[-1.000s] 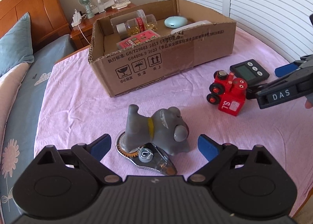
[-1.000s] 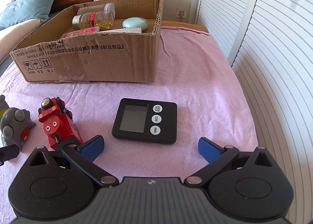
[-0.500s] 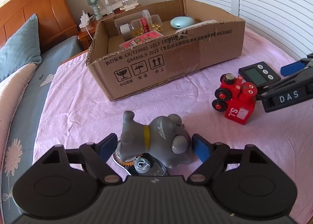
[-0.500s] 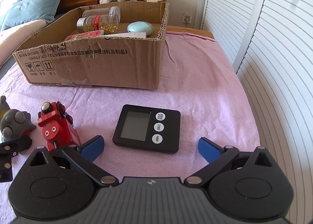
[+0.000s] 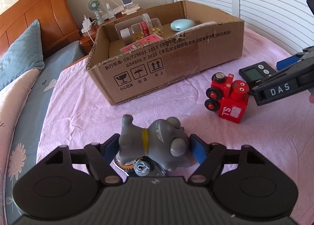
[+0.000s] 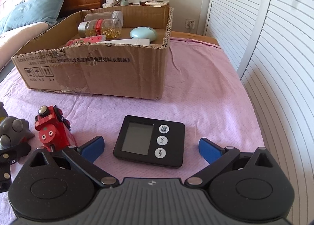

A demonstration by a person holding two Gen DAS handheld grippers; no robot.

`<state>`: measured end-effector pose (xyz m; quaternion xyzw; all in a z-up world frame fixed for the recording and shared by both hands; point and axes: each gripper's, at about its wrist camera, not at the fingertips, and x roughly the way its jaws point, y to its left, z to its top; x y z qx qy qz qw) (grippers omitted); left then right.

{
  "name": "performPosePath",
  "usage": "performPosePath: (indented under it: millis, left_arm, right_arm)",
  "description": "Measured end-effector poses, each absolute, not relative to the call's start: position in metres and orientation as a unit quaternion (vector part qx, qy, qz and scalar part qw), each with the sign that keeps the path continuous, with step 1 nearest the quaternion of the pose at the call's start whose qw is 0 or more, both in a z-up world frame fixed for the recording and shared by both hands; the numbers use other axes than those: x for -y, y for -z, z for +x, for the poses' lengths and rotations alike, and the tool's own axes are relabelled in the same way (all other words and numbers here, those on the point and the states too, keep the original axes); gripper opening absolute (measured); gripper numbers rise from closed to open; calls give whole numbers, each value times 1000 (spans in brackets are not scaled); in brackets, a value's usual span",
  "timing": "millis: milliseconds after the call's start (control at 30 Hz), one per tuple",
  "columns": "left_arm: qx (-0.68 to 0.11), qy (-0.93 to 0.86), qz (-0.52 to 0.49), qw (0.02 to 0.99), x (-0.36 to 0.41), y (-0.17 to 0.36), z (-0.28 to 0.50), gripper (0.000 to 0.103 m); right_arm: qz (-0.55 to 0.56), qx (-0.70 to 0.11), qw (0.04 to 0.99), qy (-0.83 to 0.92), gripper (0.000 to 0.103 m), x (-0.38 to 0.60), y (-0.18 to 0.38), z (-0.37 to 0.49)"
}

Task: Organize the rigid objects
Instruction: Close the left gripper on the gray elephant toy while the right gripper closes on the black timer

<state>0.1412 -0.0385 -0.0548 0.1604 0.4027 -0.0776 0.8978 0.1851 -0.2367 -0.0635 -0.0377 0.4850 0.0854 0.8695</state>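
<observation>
Left wrist view: the left gripper (image 5: 155, 146) has its blue pads on either side of a grey rubbery dog figure (image 5: 155, 144) with a yellow collar and bulging rounded eyes. The jaws have just been closing around it. The left pad meets the figure's hindquarters and the right pad sits at its head, so the figure reads as grasped, though how firm the contact is at the right pad I cannot tell. Beneath the figure, between the fingers, lies a clear plastic correction-tape dispenser (image 5: 140, 168) with an orange gear; only this view shows it.

Beyond the right finger stands a red wooden toy train (image 5: 227, 95), blocky, with black wheels. The right gripper (image 5: 282, 87) enters here from the side, its near arm marked "DAS" and just beside the train.

Right wrist view: the right gripper (image 6: 150, 149) stands released, pads wide apart. Between them, touching neither, a flat black digital timer (image 6: 150, 141) with a grey screen and three round white buttons lies on the pink crinkled cloth (image 6: 206, 95). The train (image 6: 53, 128) sits just outside the left finger.

Ahead of both grippers stands an open corrugated cardboard box (image 6: 109, 73) with torn edges. Only this view shows clearly the white tube (image 6: 129, 42) inside it, beside the clear capsule bottle (image 6: 102, 27) and the pale-blue oval case (image 6: 143, 34).
</observation>
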Motion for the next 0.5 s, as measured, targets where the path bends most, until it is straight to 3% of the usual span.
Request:
performPosePath:
  millis: [267,500]
  left_arm:
    - [-402,71,165,898,40,55,140,76]
    - [-402,71,170,897,41,54,138,77]
  right_arm:
    - [-31,-484,872,-71,103,236,65,187]
    - [-33,-476,876,-77,87,232,61,187]
